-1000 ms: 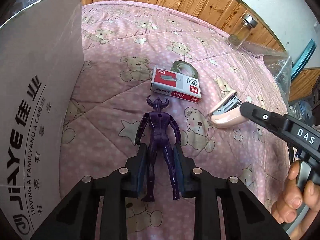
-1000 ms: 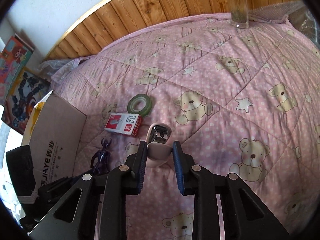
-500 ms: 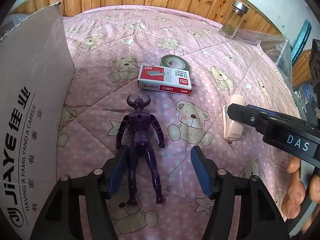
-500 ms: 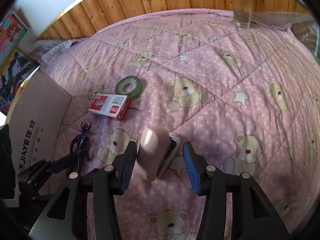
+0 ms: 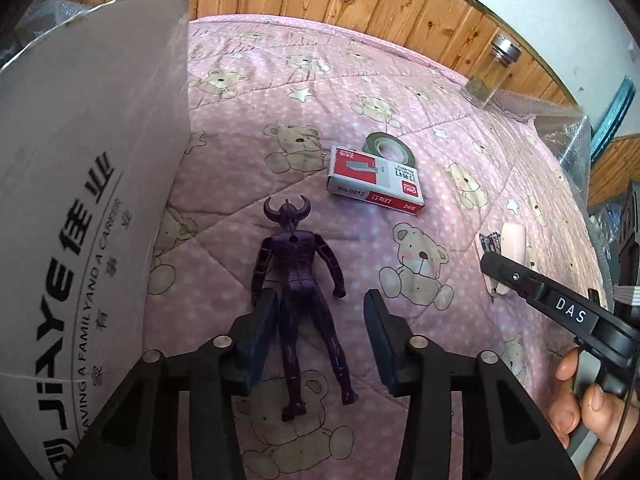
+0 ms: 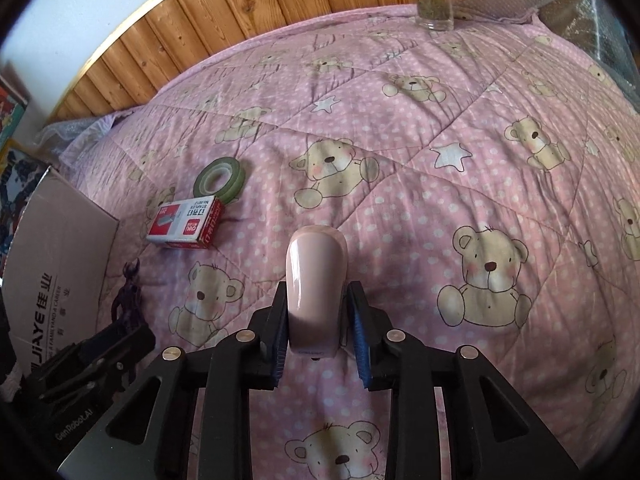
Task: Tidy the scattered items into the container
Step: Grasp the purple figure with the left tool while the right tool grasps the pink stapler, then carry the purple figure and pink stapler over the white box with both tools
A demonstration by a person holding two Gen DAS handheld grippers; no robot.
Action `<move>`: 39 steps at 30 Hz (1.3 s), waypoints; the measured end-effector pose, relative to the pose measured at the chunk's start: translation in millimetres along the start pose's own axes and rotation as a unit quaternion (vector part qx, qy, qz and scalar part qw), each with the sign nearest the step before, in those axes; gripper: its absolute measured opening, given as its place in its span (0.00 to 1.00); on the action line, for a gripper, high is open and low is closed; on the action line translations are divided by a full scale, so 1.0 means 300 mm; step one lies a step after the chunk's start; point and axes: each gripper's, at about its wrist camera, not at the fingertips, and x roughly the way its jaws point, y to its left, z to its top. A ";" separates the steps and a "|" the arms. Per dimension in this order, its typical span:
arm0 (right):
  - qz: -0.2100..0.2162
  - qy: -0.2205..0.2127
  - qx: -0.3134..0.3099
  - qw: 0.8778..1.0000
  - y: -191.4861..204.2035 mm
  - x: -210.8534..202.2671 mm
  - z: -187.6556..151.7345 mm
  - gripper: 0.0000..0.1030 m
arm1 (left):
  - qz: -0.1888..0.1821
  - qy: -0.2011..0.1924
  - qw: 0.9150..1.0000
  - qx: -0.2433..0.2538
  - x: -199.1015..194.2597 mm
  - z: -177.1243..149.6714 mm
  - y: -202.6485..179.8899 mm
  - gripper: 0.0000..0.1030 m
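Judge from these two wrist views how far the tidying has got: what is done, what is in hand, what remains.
Done: nothing visibly; the cardboard box shows only its outer wall, its inside hidden.

In hand: the left gripper, jaws open, straddles the purple horned figure lying on the quilt; the right gripper brackets the pink stapler, a gap visible at one jaw.

Left: staple box, green tape roll, plus both items above.
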 end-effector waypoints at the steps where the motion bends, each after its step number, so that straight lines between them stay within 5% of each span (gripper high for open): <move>1: -0.001 0.000 -0.002 1.000 0.001 0.001 0.001 0.26 | 0.002 -0.005 1.000 0.002 -0.002 0.003 -0.010 0.46; 4: 0.003 -0.001 0.001 1.000 -0.002 -0.020 -0.005 0.26 | -0.008 -0.007 1.000 -0.015 -0.009 0.017 0.031 0.26; 14: 0.031 -0.025 0.019 0.999 0.021 -0.179 -0.109 0.26 | -0.058 -0.013 0.998 -0.010 -0.127 -0.042 -0.022 0.26; 25: 0.024 -0.035 0.001 0.999 0.052 -0.296 -0.207 0.26 | -0.043 -0.036 0.997 0.045 -0.206 -0.020 -0.188 0.26; 39: 0.019 -0.048 -0.022 0.998 0.089 -0.437 -0.333 0.26 | -0.060 -0.055 0.995 0.054 -0.378 -0.122 -0.228 0.26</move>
